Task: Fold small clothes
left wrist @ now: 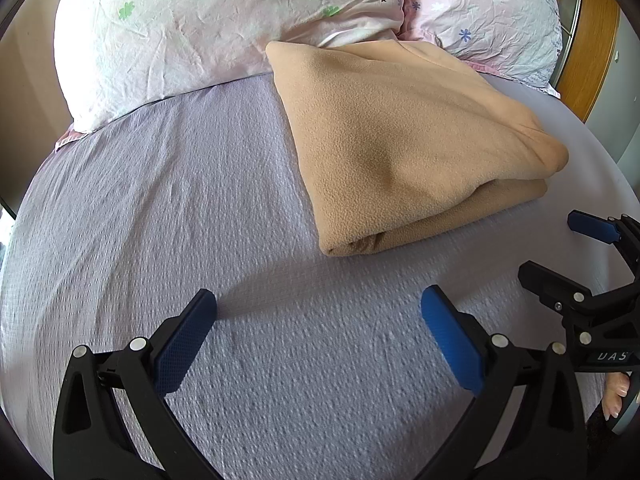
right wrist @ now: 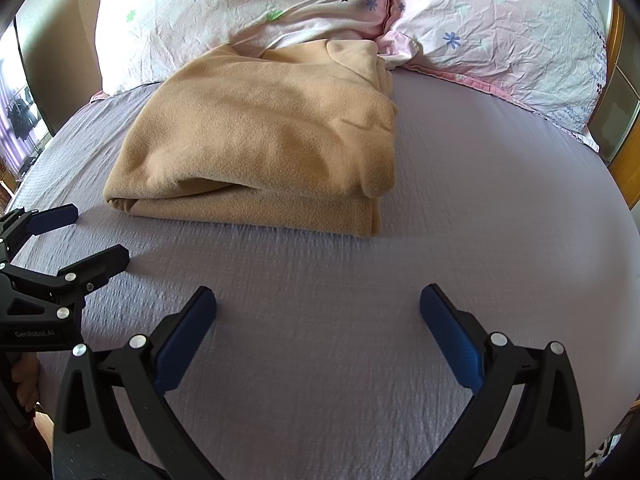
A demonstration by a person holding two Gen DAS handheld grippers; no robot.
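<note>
Both wrist views, one instant. The tan fleece garment (left wrist: 404,140) lies on the lavender bedsheet (left wrist: 180,208) as a compact, several-layered bundle, its far end touching the two floral pillows (left wrist: 192,28) at the head of the bed. The left gripper (left wrist: 318,320) and the right gripper (right wrist: 318,312) hover above bare sheet on the near side of the bundle, neither touching it; the jaws of each stand wide apart and hold nothing. In the left wrist view the right gripper (left wrist: 560,248) appears at the right edge, just beside the bundle's near corner.

Step in hand, as judged: the fold appears finished or nearly so, and the grippers stand clear of the cloth. The next move would call either for a last tidying of the looser top layer or for fetching another piece; no other garment is visible in either view.

Appearance of the garment: thick, matte, soft-pile fleece. The near edge shows stacked folds with rounded, springy lips, and the top surface carries shallow dimples. The right-hand edge in the right wrist view shows slightly uneven layers (right wrist: 380,184). Such pile will likely compress under the pads and rebound.
</note>
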